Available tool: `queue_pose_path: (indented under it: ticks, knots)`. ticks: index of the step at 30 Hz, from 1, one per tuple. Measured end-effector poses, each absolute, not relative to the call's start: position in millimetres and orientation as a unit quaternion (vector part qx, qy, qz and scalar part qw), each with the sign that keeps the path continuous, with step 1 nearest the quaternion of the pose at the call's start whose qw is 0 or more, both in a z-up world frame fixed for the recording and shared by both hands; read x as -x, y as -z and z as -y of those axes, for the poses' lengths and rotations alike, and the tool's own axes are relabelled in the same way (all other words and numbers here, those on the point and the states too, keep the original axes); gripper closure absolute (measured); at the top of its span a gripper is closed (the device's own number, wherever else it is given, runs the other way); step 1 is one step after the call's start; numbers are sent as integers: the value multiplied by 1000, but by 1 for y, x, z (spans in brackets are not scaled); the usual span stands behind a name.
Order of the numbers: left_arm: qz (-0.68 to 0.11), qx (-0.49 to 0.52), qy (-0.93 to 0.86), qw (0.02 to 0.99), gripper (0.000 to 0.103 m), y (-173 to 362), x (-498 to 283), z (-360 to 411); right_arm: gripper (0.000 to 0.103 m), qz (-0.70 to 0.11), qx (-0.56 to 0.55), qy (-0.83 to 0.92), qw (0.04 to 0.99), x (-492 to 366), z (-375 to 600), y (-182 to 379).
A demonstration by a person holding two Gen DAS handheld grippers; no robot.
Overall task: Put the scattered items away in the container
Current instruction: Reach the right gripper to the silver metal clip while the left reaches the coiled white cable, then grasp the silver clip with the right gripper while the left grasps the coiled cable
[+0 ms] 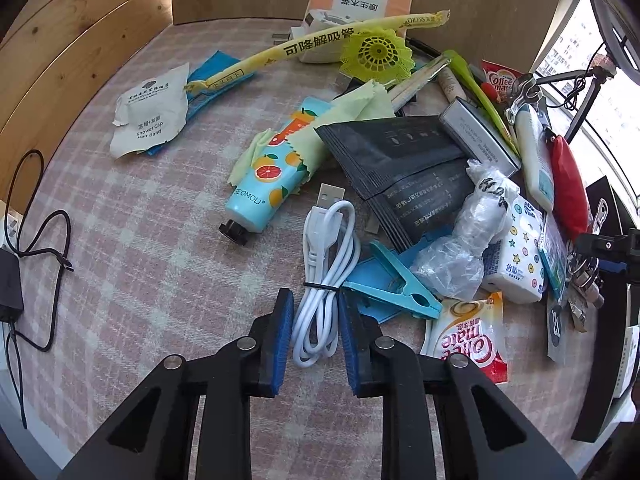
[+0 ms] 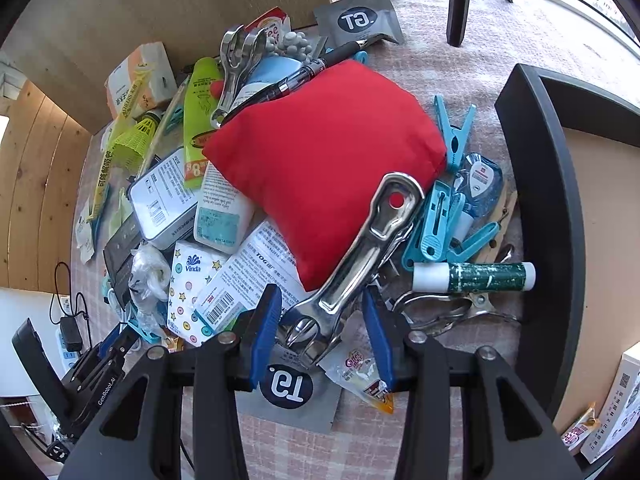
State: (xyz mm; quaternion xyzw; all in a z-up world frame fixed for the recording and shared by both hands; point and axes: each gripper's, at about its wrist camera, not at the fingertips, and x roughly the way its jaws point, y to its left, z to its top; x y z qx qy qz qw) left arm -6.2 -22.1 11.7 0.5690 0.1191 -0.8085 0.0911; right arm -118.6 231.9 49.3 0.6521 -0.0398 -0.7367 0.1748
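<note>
Left hand-held gripper (image 1: 316, 300), low centre of its view: blue pads narrowed around a coiled white USB cable (image 1: 326, 268) lying on the checked counter (image 1: 140, 248); left pad a sliver off the coil, right pad against it, firm hold impossible to tell. Fruit-print cream tube (image 1: 266, 172) just above the cable, blue clothespin (image 1: 394, 290) touching its right side. Right hand-held gripper (image 2: 316, 310), low centre: pads standing moderately apart astride a large metal clip (image 2: 356, 256), not touching it. Clip resting on a red pouch (image 2: 326, 164). Dark-rimmed container (image 2: 540, 208) at right edge.
</note>
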Motion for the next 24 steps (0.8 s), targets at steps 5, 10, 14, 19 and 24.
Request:
queue_pose_path:
  ticks: [5,10,14,19,24]
  knots:
    - [-129,-565,809,100,82,-14,-8,41,74,59,-653,731,186,119,-236,-52]
    - [-136,-557,812,107,83,-22,-20,50,85,73,-653,727,198,117,-239,-54]
    - [-142,-549,817,109,83,-31,-29,54,96,70,-645,732,209,92,-251,-57]
    - [-145,-539,822,110,83,-40,-38,55,99,59,-631,741,222,77,-247,-71]
    - [-148,-529,830,99,84,-61,-41,39,99,66,-624,746,224,89,-256,-73]
